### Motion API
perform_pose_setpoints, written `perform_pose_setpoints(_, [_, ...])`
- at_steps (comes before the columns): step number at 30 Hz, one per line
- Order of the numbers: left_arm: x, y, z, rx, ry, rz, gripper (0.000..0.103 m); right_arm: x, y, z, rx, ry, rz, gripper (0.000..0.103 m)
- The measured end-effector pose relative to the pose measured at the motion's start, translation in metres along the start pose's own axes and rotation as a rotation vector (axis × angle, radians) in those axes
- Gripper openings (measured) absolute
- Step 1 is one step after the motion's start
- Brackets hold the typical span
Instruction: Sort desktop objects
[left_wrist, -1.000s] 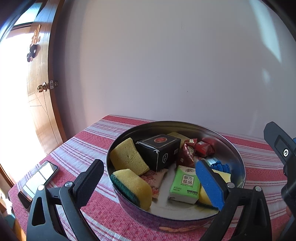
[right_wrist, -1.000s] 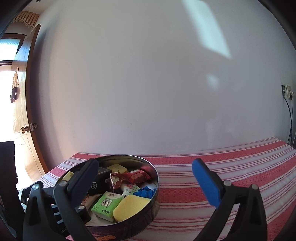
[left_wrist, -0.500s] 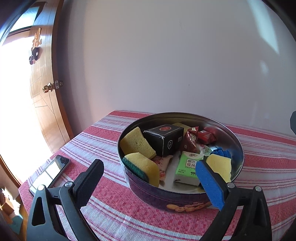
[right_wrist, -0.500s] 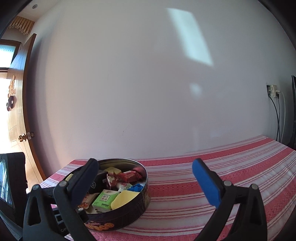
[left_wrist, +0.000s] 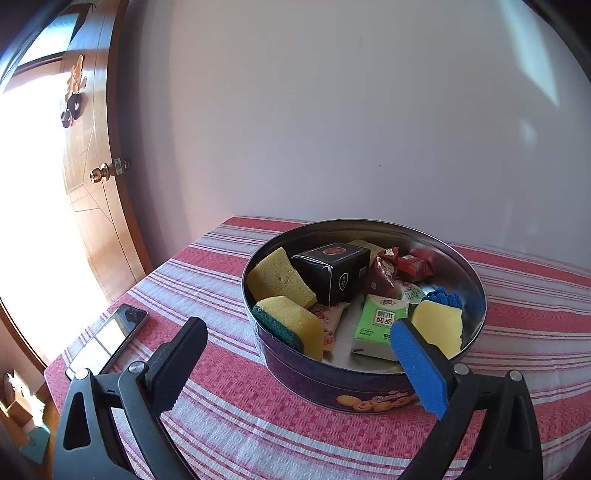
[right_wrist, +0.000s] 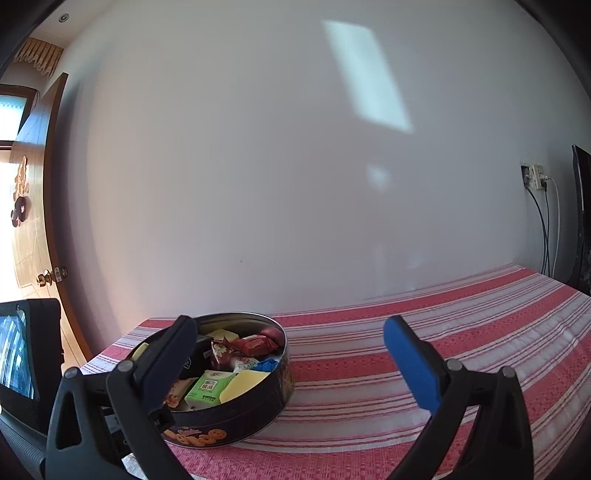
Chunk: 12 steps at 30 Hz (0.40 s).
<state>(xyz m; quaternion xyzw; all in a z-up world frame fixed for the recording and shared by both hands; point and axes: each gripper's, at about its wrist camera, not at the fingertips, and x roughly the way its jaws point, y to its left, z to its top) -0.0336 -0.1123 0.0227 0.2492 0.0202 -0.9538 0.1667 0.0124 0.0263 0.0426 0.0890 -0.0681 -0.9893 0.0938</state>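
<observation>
Round dark-blue metal biscuit tin (left_wrist: 364, 391) stood on the red-and-white striped tablecloth (left_wrist: 229, 424) near the table's left edge, close to the far edge by the wall, and was packed with the sorted goods: two yellow sponges with green scouring backs (left_wrist: 291, 325), a black cardboard box (left_wrist: 332, 271), a green tissue packet (left_wrist: 380, 321), red foil-wrapped sweets (left_wrist: 413, 267) and a small blue item (left_wrist: 443, 297) of uncertain kind. The left gripper (left_wrist: 295, 360) hovered just short of the tin with its jaws released and empty; the right gripper (right_wrist: 288, 360) likewise stood spread and empty, over bare cloth beside the tin.

Risks, as judged: the black smartphone (left_wrist: 109, 338) lay at the table's left edge and could be knocked off by a sweeping left arm; the crowded, tilted contents could spill if a jaw caught the tin's rim.

The tin's near interior was hidden behind its wall; the packets' print was illegible. A dark screen (right_wrist: 22, 354) was cut off at the right view's border.
</observation>
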Motion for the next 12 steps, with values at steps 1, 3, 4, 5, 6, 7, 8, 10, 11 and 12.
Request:
perform_pose_setpoints(1, [0.000,0.000,0.001,0.003,0.000,0.000,0.101,-0.001,0.000,0.000,0.000,-0.002,0.000,0.103])
perform_pose_setpoints(3, [-0.001,0.000,0.001,0.000,0.004,-0.005,0.101,-0.001,0.000,-0.001,0.001,-0.002,-0.001,0.103])
perform_pose_setpoints(4, [-0.002,0.001,0.001,-0.004,0.004,-0.012,0.101,-0.001,-0.001,-0.001,0.001,0.000,-0.001,0.103])
perform_pose_setpoints(5, [-0.003,0.001,0.001,-0.008,0.003,-0.017,0.101,-0.002,-0.001,-0.002,0.001,0.000,0.000,0.103])
perform_pose_setpoints(6, [-0.004,0.000,0.002,-0.011,0.003,-0.020,0.101,-0.002,-0.001,-0.002,0.000,0.000,-0.001,0.103])
perform_pose_setpoints(7, [-0.004,0.000,0.002,-0.014,0.004,-0.021,0.101,-0.002,-0.002,-0.002,0.000,0.001,-0.002,0.103])
perform_pose_setpoints(8, [-0.004,0.000,0.002,-0.015,0.004,-0.021,0.101,-0.002,-0.002,-0.002,-0.001,0.003,-0.003,0.103])
perform_pose_setpoints(10, [-0.005,-0.002,0.001,-0.008,-0.001,-0.010,0.101,0.000,-0.005,-0.002,-0.001,0.008,-0.013,0.103])
perform_pose_setpoints(11, [-0.005,-0.002,0.002,-0.007,-0.001,-0.006,0.101,0.000,-0.008,-0.002,0.002,0.011,-0.027,0.103])
perform_pose_setpoints(12, [-0.004,-0.003,0.002,-0.004,0.004,-0.008,0.101,0.001,-0.011,-0.001,0.005,0.015,-0.044,0.103])
